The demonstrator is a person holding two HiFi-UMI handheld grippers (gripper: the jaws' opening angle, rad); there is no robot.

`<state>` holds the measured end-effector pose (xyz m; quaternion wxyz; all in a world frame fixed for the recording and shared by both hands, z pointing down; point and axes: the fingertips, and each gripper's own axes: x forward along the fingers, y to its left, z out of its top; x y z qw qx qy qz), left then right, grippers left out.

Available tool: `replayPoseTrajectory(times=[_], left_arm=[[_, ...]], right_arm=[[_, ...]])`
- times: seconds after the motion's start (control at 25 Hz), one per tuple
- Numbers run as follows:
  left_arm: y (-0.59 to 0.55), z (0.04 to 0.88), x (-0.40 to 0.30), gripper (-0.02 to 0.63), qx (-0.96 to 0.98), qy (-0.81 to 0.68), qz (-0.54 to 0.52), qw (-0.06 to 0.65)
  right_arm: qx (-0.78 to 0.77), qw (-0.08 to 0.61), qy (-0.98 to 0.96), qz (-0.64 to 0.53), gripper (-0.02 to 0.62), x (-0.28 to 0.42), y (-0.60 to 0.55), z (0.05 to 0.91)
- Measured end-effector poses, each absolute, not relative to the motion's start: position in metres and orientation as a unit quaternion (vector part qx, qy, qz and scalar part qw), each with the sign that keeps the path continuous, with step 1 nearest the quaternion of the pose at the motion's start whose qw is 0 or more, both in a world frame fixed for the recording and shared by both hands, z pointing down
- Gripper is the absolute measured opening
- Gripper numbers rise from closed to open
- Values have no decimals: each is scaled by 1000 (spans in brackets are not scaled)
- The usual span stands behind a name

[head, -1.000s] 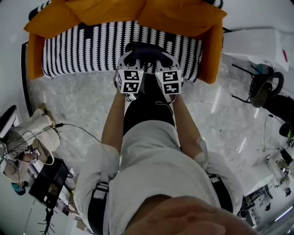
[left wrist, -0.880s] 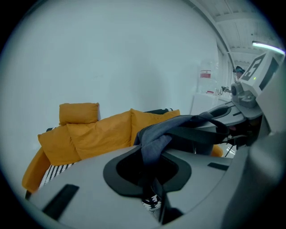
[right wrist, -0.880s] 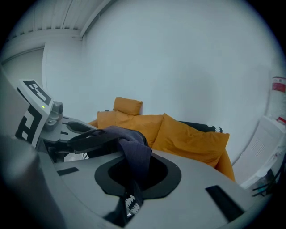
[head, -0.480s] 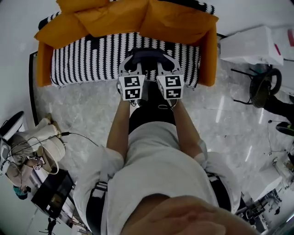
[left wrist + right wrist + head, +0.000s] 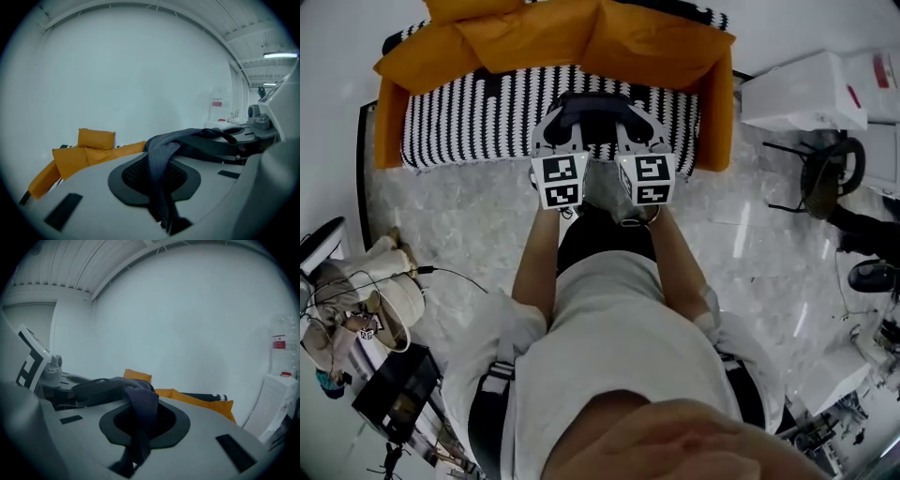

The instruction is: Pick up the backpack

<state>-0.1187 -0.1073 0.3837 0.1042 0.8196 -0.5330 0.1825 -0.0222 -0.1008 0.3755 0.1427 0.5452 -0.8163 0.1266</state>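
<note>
In the head view the left gripper (image 5: 556,141) and right gripper (image 5: 639,141) sit side by side over the striped sofa's (image 5: 478,103) front edge, with the dark backpack (image 5: 595,111) between them and their marker cubes hiding the jaws, while the left gripper view shows its jaws clamped on a grey strap (image 5: 159,171), and the right gripper view shows its jaws pinching a dark strap (image 5: 140,423), with orange cushions (image 5: 197,401) behind.

The forearms (image 5: 536,267) are stretched forward side by side, the left gripper (image 5: 555,131) and right gripper (image 5: 639,131) are held close together, tilted slightly downward, and each pair of jaws is clamped on a dark strap (image 5: 158,180).
</note>
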Motion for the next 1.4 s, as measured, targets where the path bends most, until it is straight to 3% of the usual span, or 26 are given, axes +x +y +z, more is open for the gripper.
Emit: replayPoseTrajectory(times=[1.4], left_arm=[[67, 270, -4, 49, 804, -586, 93, 45]], right_arm=[[548, 54, -833, 41, 60, 95, 64, 263]])
